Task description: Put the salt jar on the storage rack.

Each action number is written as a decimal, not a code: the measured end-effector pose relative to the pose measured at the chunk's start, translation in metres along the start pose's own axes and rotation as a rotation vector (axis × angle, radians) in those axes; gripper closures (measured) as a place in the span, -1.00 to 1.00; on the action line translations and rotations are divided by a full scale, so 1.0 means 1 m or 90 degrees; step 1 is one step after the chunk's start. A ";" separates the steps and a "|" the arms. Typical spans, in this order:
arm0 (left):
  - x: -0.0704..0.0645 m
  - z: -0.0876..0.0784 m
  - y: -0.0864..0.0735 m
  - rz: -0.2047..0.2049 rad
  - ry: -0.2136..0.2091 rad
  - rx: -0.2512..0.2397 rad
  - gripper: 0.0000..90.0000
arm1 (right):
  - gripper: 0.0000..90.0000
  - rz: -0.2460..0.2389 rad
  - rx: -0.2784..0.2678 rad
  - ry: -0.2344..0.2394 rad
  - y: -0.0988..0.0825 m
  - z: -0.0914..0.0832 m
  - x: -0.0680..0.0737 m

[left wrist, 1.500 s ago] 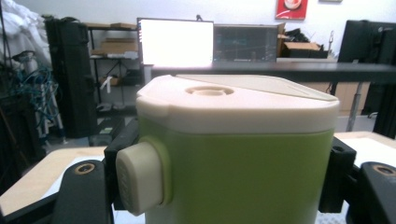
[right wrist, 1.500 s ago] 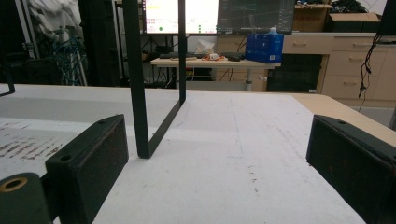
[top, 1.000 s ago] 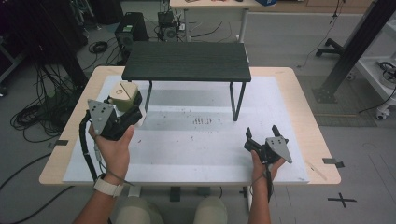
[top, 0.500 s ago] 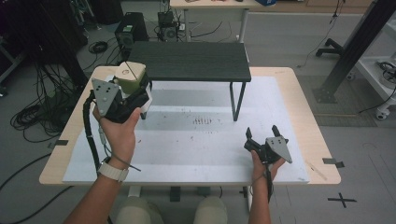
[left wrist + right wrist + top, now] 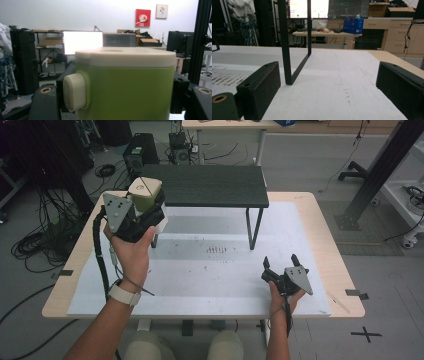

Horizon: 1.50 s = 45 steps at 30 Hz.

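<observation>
Between left tool (image 5: 145, 210) jaws: lidded green container (image 5: 125, 85)

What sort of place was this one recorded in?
Probably a lab or office workroom: monitors on desks, cardboard boxes on shelving, cable bundles on the floor, and a table covered with a white mat under a small black stand.

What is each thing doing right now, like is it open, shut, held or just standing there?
Left tool: shut on the green box, lifted off the table.
Green box: upright, cream lid on, clamped between the jaws.
Right tool: open, nothing between its jaws, low over the white mat.
Black shelf: standing on its legs, top bare.
White mat: lying flat on the table.
</observation>
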State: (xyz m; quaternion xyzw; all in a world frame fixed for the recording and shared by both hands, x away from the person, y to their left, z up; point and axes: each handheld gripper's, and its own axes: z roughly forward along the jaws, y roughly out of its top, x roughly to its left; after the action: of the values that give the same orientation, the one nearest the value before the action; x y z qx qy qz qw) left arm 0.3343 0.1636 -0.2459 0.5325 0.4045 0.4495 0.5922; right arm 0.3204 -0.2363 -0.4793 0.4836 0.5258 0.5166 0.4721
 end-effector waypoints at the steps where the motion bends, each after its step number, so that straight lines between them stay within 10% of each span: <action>1: 0.000 0.001 0.001 -0.001 0.000 -0.001 -0.33 | -0.87 0.000 0.000 0.000 0.000 0.000 0.000; 10: -0.002 0.020 0.010 -0.034 -0.001 0.012 -0.34 | -0.87 0.000 0.000 0.000 0.000 0.000 0.000; 45: -0.008 0.094 0.034 -0.027 0.031 0.018 -0.33 | -0.87 -0.001 0.002 -0.001 0.000 0.000 0.000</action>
State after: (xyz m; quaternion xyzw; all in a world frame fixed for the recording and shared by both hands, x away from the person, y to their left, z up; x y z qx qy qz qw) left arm 0.4190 0.1313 -0.2022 0.5209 0.4366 0.4439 0.5840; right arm 0.3205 -0.2359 -0.4792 0.4840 0.5268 0.5151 0.4722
